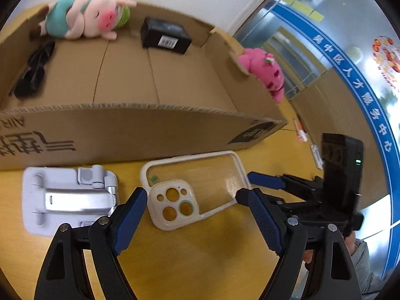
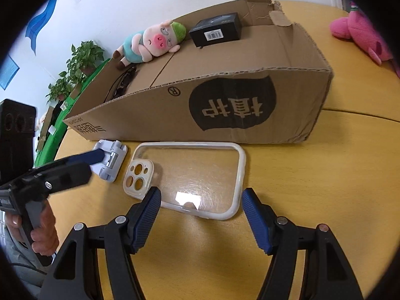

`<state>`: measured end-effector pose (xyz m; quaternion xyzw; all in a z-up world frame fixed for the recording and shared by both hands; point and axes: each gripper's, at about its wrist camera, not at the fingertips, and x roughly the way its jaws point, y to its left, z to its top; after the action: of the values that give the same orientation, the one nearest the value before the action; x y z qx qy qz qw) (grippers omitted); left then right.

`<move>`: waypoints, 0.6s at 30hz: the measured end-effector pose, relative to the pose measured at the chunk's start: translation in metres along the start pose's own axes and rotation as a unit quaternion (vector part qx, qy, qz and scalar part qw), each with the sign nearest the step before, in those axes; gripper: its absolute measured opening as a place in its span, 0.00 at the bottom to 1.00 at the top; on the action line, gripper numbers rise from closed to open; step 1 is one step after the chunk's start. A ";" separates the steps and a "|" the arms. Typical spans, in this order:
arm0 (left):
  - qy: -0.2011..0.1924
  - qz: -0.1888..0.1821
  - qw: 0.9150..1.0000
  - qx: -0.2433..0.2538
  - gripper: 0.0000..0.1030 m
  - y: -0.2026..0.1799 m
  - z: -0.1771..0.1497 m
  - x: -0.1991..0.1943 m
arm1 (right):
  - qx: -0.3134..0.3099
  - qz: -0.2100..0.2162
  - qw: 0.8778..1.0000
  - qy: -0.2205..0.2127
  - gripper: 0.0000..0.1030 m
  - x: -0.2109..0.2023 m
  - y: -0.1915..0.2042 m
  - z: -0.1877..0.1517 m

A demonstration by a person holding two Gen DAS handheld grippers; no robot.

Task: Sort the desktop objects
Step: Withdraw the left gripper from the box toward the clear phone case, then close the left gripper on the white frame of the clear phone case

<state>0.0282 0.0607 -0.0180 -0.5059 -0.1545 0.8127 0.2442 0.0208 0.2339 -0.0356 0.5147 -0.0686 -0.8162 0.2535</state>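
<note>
A clear phone case with a white rim lies flat on the yellow table in front of a cardboard box. A white and silver folding phone stand lies to its left. My left gripper is open, just above the case's camera end. My right gripper is open, its fingers either side of the case's near edge. In the box lie a plush pig, a black carton and a black item.
A pink plush toy lies on the table right of the box. Pens lie beyond the box corner. Potted plants and a green bag stand past the table's left edge.
</note>
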 end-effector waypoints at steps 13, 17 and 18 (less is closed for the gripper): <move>0.001 0.008 1.000 -0.008 0.83 0.009 0.001 0.016 | -0.005 0.000 1.000 -0.021 0.72 0.009 -0.003 0.005; -0.023 -0.058 0.998 -0.009 0.78 0.004 -0.001 -0.001 | -0.018 0.036 0.998 -0.051 0.71 -0.006 0.007 0.002; -0.031 -0.064 0.997 -0.004 0.78 -0.001 -0.001 -0.006 | -0.027 0.038 0.997 -0.056 0.68 -0.008 0.012 0.003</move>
<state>0.0317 0.0581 -0.0138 -0.4705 -0.1974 0.8100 0.2891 0.0253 0.2272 -0.0235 0.4585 -0.0801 -0.8348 0.2940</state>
